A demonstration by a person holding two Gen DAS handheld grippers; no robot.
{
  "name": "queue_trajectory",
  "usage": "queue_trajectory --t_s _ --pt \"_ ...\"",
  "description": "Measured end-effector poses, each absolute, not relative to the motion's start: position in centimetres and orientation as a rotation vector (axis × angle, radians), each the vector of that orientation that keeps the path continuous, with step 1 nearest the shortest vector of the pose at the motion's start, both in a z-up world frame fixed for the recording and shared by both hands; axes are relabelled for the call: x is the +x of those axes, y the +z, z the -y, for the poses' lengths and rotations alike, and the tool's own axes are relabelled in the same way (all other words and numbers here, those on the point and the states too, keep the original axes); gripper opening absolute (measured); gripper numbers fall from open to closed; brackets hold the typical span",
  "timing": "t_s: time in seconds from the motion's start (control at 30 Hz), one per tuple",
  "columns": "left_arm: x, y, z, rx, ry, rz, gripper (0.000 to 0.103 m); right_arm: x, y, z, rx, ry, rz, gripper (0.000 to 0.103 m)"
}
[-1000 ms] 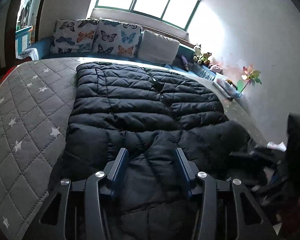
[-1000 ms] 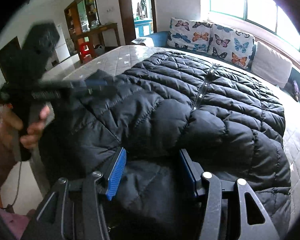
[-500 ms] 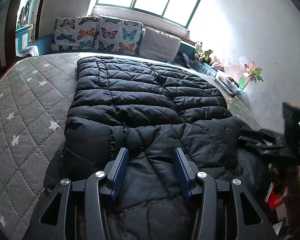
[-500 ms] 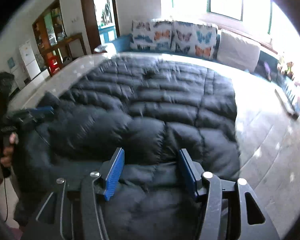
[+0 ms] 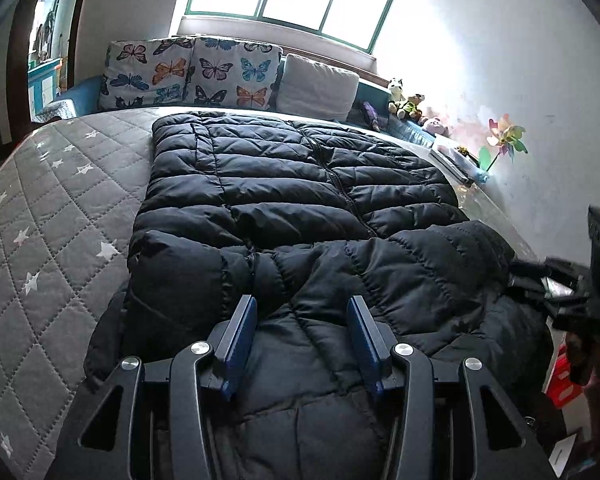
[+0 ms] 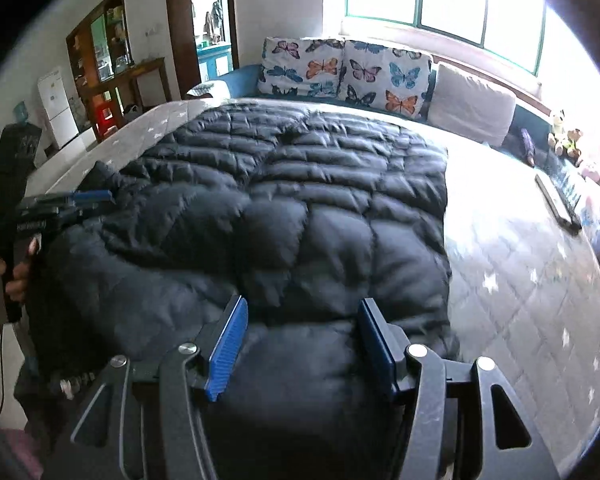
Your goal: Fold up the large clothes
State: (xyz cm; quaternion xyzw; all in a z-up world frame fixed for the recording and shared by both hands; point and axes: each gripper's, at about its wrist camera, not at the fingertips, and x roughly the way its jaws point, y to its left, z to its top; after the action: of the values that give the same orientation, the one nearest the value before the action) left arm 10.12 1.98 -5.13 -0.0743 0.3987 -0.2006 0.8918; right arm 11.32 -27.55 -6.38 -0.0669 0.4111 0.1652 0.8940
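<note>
A black puffer jacket (image 5: 300, 200) lies spread on the grey quilted mattress (image 5: 52, 208), zipper up, with its near part folded over into a thick band. My left gripper (image 5: 302, 312) hovers over the band's left half, blue pads apart and pressing nothing. In the right wrist view it shows at the jacket's (image 6: 320, 200) left edge as the left gripper (image 6: 80, 200), held by a hand (image 6: 20, 276). My right gripper (image 6: 302, 312) stands open over the band near the jacket's right edge. It appears dark and blurred in the left wrist view as the right gripper (image 5: 556, 280).
Butterfly cushions (image 5: 196, 72) and a grey pillow (image 5: 316, 86) line the far end under the window. Soft toys (image 5: 404, 100), a pinwheel (image 5: 504, 144) and a flat dark bar (image 6: 556, 200) sit along the right side. A fridge (image 6: 58, 108) and red stool (image 6: 104, 114) stand beyond the mattress.
My right gripper has slid to the right along the jacket's near edge and turned a little. The jacket stayed where it lay. My left gripper has kept still.
</note>
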Motion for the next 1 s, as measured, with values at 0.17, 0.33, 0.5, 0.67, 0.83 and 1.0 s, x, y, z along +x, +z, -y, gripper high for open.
queue_trajectory --t_s 0.17,0.33,0.5,0.67,0.83,1.0 --pt "10.2 -5.2 -1.9 -0.139 -0.416 -0.834 0.052 11.7 -7.4 27.6 -0.133 0.346 -0.880 0.063" --pt "10.3 -5.2 -1.9 -0.136 -0.418 -0.836 0.052 11.1 -5.0 27.4 -0.149 0.333 -0.832 0.063" --pt "10.3 -5.2 -1.9 -0.135 -0.421 -0.834 0.052 11.6 -7.9 27.6 -0.156 0.345 -0.883 0.063" --pt "10.4 -5.4 -1.9 -0.116 -0.423 -0.836 0.052 11.1 -7.4 27.7 -0.149 0.331 -0.862 0.064" --pt "10.6 -5.4 -1.9 -0.110 -0.422 -0.835 0.052 7.6 -5.1 27.2 -0.299 0.349 -0.797 0.064" --pt "10.5 -5.4 -1.8 -0.107 -0.421 -0.835 0.052 3.0 -4.7 26.3 -0.518 0.396 -0.782 0.064"
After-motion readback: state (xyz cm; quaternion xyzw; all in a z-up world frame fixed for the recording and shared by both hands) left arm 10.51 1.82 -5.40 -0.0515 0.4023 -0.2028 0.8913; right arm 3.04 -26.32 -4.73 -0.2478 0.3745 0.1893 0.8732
